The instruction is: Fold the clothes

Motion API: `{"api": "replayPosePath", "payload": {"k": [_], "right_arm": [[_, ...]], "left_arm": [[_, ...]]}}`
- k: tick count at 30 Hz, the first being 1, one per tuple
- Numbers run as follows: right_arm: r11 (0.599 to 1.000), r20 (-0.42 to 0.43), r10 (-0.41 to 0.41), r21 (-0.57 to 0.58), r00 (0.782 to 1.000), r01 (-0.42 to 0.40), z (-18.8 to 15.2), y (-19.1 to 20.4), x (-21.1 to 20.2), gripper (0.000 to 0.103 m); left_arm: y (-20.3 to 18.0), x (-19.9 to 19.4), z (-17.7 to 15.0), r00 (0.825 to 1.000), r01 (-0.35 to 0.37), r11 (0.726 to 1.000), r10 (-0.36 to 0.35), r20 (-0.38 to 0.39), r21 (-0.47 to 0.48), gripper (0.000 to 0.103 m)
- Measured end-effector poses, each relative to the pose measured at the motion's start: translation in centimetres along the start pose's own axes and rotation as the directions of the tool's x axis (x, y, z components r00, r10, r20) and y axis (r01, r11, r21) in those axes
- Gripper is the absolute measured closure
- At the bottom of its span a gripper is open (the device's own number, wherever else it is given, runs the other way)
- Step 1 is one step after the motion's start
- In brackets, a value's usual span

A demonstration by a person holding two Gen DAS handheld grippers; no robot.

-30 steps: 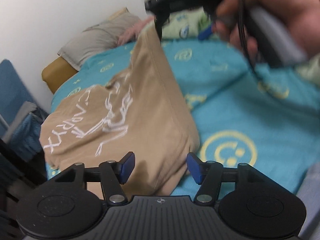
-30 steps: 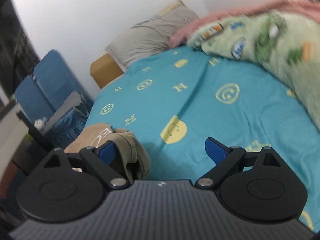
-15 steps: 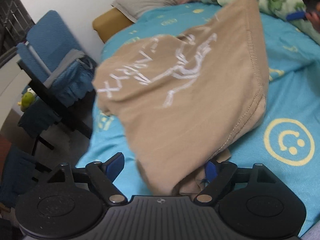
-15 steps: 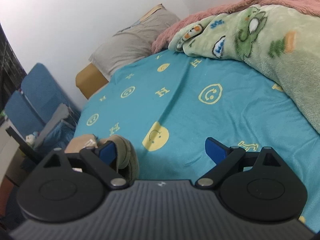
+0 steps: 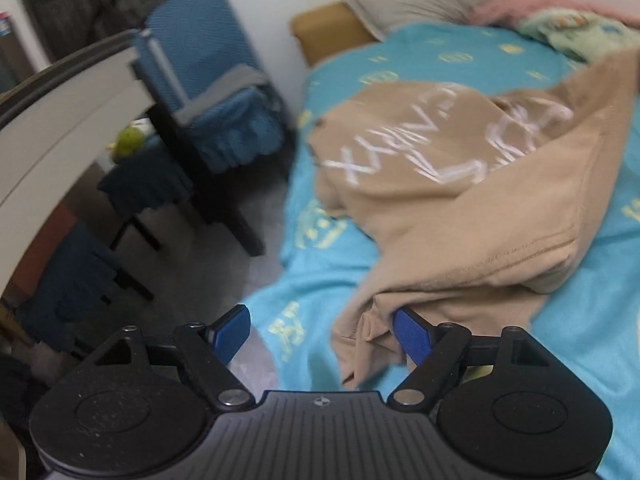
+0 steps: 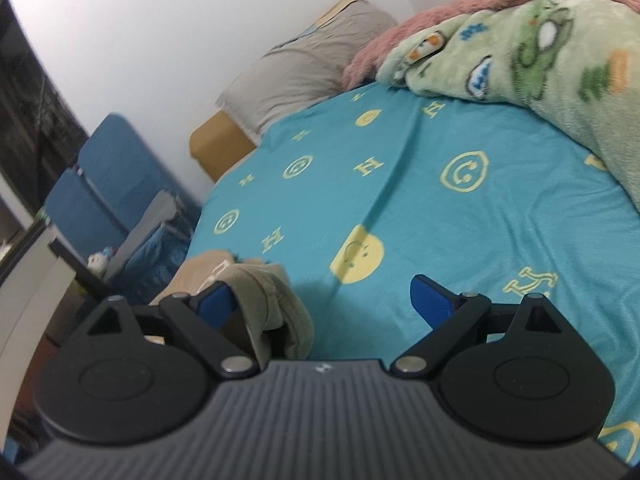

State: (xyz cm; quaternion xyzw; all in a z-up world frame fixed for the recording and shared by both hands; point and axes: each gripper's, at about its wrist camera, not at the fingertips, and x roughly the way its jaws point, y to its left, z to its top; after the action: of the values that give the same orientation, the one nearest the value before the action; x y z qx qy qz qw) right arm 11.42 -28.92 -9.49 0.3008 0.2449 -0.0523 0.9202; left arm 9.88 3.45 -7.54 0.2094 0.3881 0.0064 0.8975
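A tan shirt [image 5: 460, 200] with white lettering lies on the teal smiley-print bed sheet [image 5: 600, 320]; its far right side rises out of the left wrist view. My left gripper [image 5: 320, 332] hovers at the bed's near edge, jaws wide and closing. The shirt's bunched hem lies against its right pad [image 5: 412, 332] and partly between the jaws, while the left pad is bare. My right gripper [image 6: 324, 300] stands wide open over the sheet [image 6: 440, 220]. A fold of the tan shirt [image 6: 260, 292] hangs over its left finger.
Blue chairs [image 5: 208, 92] with draped cloth and a white desk edge [image 5: 60, 112] stand left of the bed over the grey floor. A grey pillow [image 6: 304, 68] lies at the headboard, and a green cartoon blanket [image 6: 540, 52] is heaped along the bed's far side.
The left view has swung and rolled toward the bed's edge and the chairs. Its jaws have spread wider, and the shirt's hem has come to its right pad. The right view barely shifted.
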Motion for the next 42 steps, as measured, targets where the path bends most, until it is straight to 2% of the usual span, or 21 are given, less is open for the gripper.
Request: {"api": "replayPosePath", "payload": {"k": [3, 6, 9, 12, 13, 16, 20, 24, 27, 30, 33, 35, 38, 40, 42], "right_arm": [[0.998, -0.015, -0.006, -0.057, 1.000, 0.006, -0.3, 0.8, 0.2, 0.009], [0.997, -0.020, -0.005, -0.079, 1.000, 0.004, -0.4, 1.2, 0.3, 0.009], [0.997, -0.025, -0.004, -0.079, 1.000, 0.002, -0.4, 1.2, 0.3, 0.009], [0.997, -0.024, -0.008, -0.075, 1.000, 0.006, -0.5, 1.3, 0.2, 0.009], [0.998, -0.024, -0.008, -0.070, 1.000, 0.006, -0.5, 1.3, 0.2, 0.009], [0.998, -0.015, -0.008, -0.061, 1.000, 0.007, -0.5, 1.5, 0.1, 0.009], [0.998, -0.010, -0.007, -0.056, 1.000, 0.006, -0.6, 1.6, 0.0, 0.009], [0.999, -0.007, -0.002, -0.044, 1.000, 0.002, -0.6, 1.5, 0.0, 0.009], [0.999, 0.036, -0.025, -0.036, 0.999, 0.026, -0.6, 1.3, -0.2, 0.009], [0.998, 0.134, -0.067, -0.010, 0.989, 0.069, -0.5, 1.1, -1.1, 0.008], [0.996, 0.227, -0.083, 0.031, 0.970, 0.078, -0.3, 0.9, -2.1, 0.008], [0.997, 0.251, -0.081, 0.033, 0.964, 0.075, -0.4, 1.1, -2.5, 0.008], [0.993, 0.264, -0.100, -0.027, 0.959, 0.111, -0.7, 1.8, -2.4, 0.008], [0.987, 0.269, -0.116, -0.076, 0.956, 0.141, -0.9, 2.3, -2.3, 0.008], [0.973, 0.243, -0.133, -0.152, 0.961, 0.173, -1.2, 2.6, -1.6, 0.008]], "left_arm": [[-1.0, -1.9, -0.5, 0.998, 0.064, 0.997, -0.066, 0.025, 0.047, 0.018], [-1.6, -4.2, -0.9, 0.987, 0.135, 0.988, -0.140, 0.076, 0.071, 0.016], [-1.8, -6.4, -0.9, 0.965, 0.210, 0.975, -0.219, 0.146, 0.076, 0.014], [-3.6, -7.1, -0.6, 0.929, 0.288, 0.953, -0.303, 0.212, 0.098, 0.007], [-4.9, -6.9, -0.4, 0.922, 0.295, 0.947, -0.317, 0.221, 0.127, 0.007], [-9.5, -5.2, 0.4, 0.921, 0.261, 0.935, -0.316, 0.229, 0.241, 0.006], [-14.7, -2.7, 1.0, 0.921, 0.138, 0.934, -0.243, 0.305, 0.329, 0.005], [-16.9, -0.6, 1.8, 0.929, -0.022, 0.967, -0.074, 0.363, 0.252, 0.005], [-16.5, 0.3, 2.3, 0.915, -0.149, 0.976, 0.077, 0.396, 0.156, 0.006], [-13.0, -0.2, 2.3, 0.930, -0.114, 0.993, 0.117, 0.350, -0.031, 0.005], [-9.9, -1.0, 1.9, 0.945, -0.116, 0.976, 0.166, 0.280, -0.186, 0.005], [-8.3, -2.6, 1.3, 0.947, -0.087, 0.966, 0.155, 0.280, -0.243, 0.004], [-7.9, -5.1, 0.7, 0.926, -0.105, 0.965, 0.183, 0.331, -0.242, 0.004], [-7.3, -6.8, 0.3, 0.899, -0.141, 0.960, 0.227, 0.375, -0.243, 0.004], [-6.0, -8.0, 0.3, 0.871, -0.148, 0.939, 0.272, 0.408, -0.311, 0.004]]}}
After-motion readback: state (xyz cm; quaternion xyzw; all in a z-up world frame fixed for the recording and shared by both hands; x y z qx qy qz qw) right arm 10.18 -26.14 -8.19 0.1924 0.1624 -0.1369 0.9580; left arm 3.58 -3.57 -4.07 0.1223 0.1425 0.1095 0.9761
